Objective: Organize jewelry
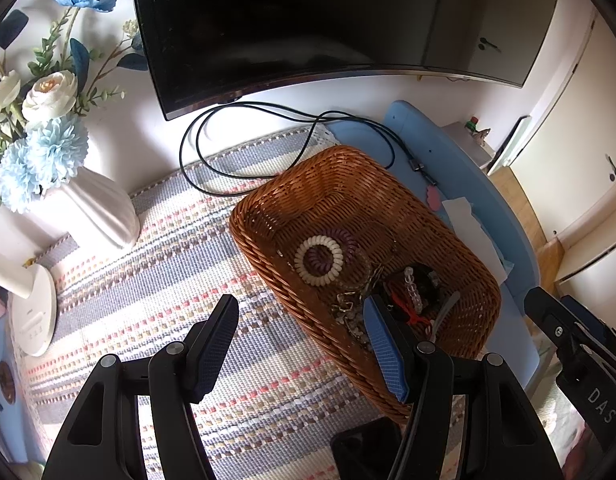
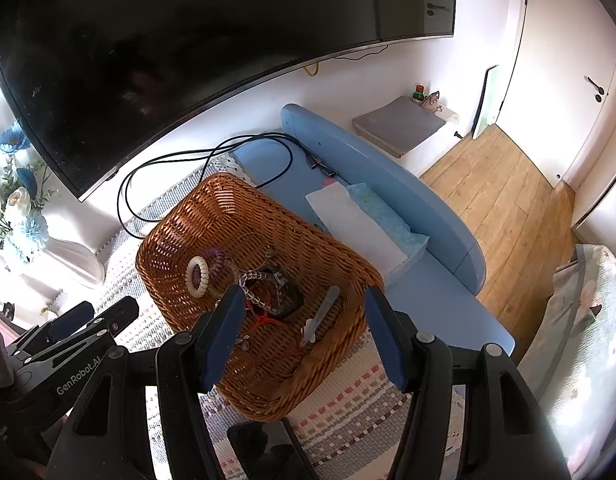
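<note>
Jewelry [image 2: 264,296] lies heaped in a brown wicker basket [image 2: 180,220] on the table, the basket's long axis running diagonally away leftward. Cream coil ring [image 2: 197,276], clear beads, red cord. Left gripper [image 1: 304,344] and right gripper [image 2: 304,332] are spread wide, holding nothing.

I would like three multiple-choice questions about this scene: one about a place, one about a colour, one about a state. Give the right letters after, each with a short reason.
1. Where does the cream hair tie lie?
A. on the mat
B. in the basket
C. beside the vase

2. What colour is the cord among the jewelry?
A. red
B. green
C. yellow

3. How is the right gripper?
A. shut on the hair tie
B. shut on nothing
C. open

Answers:
1. B, it rests on the basket floor, overlapping a purple tie.
2. A, red strands show beside the clear beads.
3. C, its fingers stand wide apart above the basket, holding nothing.
</note>
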A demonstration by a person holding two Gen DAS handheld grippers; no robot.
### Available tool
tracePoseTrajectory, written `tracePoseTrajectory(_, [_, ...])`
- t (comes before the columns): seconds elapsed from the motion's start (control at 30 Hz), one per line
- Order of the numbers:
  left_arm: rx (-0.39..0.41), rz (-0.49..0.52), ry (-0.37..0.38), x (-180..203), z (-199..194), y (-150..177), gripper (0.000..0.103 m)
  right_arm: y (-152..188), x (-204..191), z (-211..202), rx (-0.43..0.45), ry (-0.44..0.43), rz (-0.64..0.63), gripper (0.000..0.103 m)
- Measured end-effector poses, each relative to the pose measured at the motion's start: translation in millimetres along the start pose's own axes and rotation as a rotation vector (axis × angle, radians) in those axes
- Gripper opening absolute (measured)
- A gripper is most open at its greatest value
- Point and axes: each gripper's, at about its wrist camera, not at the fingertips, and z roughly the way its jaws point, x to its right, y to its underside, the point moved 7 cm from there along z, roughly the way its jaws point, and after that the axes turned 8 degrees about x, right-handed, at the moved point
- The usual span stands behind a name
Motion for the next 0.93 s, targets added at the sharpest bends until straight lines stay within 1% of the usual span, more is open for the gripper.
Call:
tracePoseTrajectory(0.4, [0.012, 0.018, -0.005, 2.3, -4.5, -0.1, 0.067, 1.9, 3.3, -2.1, -0.003, 0.000, 0.007, 0.063])
tracePoseTrajectory(0.63, [0.027, 0.026, -0.031, 0.7, -12.9, -0.1, 0.067, 3.7, 6.7, -4.8, -0.003, -0.009, 0.022, 0.063])
tracePoseTrajectory(0.8, [0.045, 0.031, -0.071, -3.8, -26.0, 2.4, 0.067, 6.6, 4.1, -9.2, -0.009, -0.051, 0.022, 0.063])
tracePoseTrajectory(0.93, [0.085, 0.006, -0.092, -10.4, -42.8, 1.2, 0.067, 6.9, -2.9, -15.9, 0.002, -0.080, -0.009, 0.063])
